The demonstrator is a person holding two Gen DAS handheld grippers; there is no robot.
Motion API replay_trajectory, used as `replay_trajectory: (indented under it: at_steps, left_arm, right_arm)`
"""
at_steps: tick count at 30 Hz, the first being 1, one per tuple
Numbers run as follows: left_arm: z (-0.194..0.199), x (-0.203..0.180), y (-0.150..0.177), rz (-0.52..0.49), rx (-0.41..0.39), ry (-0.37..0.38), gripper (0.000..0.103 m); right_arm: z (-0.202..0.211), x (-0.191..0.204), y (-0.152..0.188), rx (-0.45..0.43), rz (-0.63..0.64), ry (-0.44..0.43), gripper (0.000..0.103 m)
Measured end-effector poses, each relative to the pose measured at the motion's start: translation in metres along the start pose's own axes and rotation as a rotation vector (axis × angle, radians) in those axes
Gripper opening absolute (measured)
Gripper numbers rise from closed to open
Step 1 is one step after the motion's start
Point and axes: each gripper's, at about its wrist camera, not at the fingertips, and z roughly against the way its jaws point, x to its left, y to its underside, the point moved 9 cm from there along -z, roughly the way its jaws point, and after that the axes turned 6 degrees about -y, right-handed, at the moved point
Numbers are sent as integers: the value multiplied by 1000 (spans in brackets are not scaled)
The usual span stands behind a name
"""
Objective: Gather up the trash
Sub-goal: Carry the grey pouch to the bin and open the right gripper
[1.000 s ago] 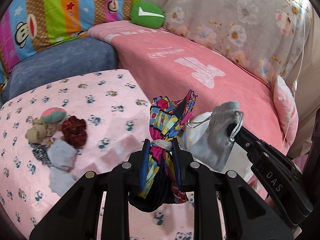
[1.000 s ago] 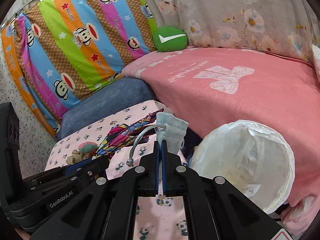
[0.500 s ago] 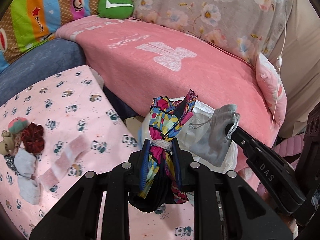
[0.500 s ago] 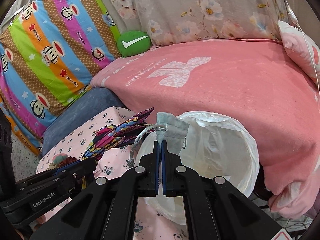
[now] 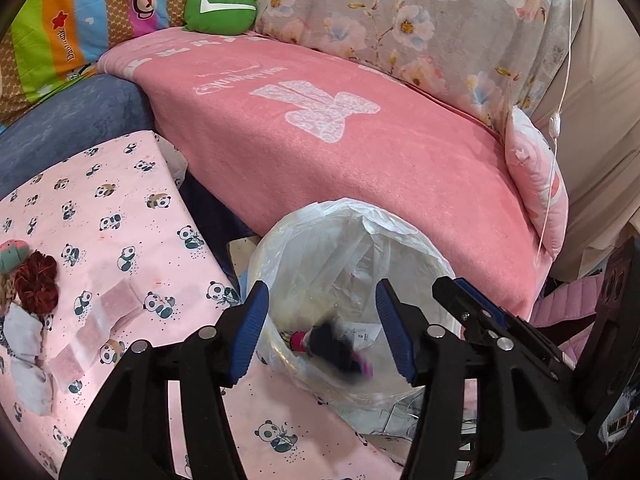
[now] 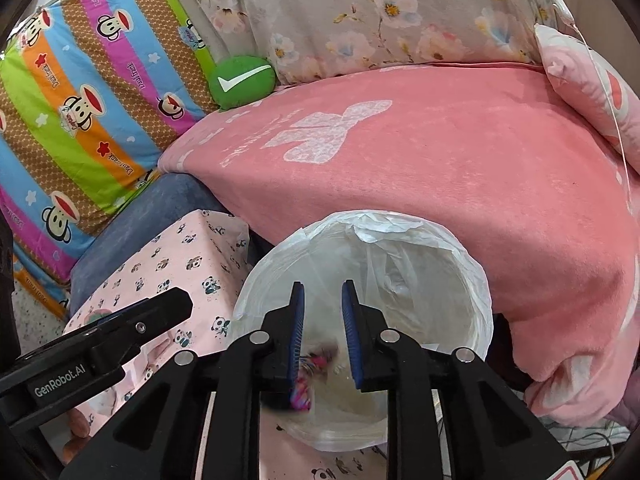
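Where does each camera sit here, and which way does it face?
Left wrist: on the left gripper, looking down into the lined bin; its open fingers show, right gripper at right.
Right wrist: on the right gripper, looking down into the bin; its open fingers show, left gripper at left.
Shared: bin, blurred colourful bundle in it, pink blanket, green cushion.

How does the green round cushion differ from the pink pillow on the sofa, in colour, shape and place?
The green round cushion is plain green with a white tick mark; the pink pillow is pale pink with darker pink patches. The cushion is round and plump; the pillow is longer and flatter. The cushion sits at the sofa's far left corner beside the striped monkey-print fabric; the pillow leans at the right end. Both rest at the edges of the pink blanket.
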Motion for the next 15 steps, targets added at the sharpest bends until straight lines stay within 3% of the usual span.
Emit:
replay_trajectory:
  at_steps: [6, 15]
  left_arm:
    - [0, 14, 6, 19, 8, -25, 53]
    - [11, 37, 12, 61, -3, -56, 53]
  right_arm:
    - [-3, 9, 4, 9, 13, -8, 31]
    - [-7, 32, 12, 26, 50, -31, 32]
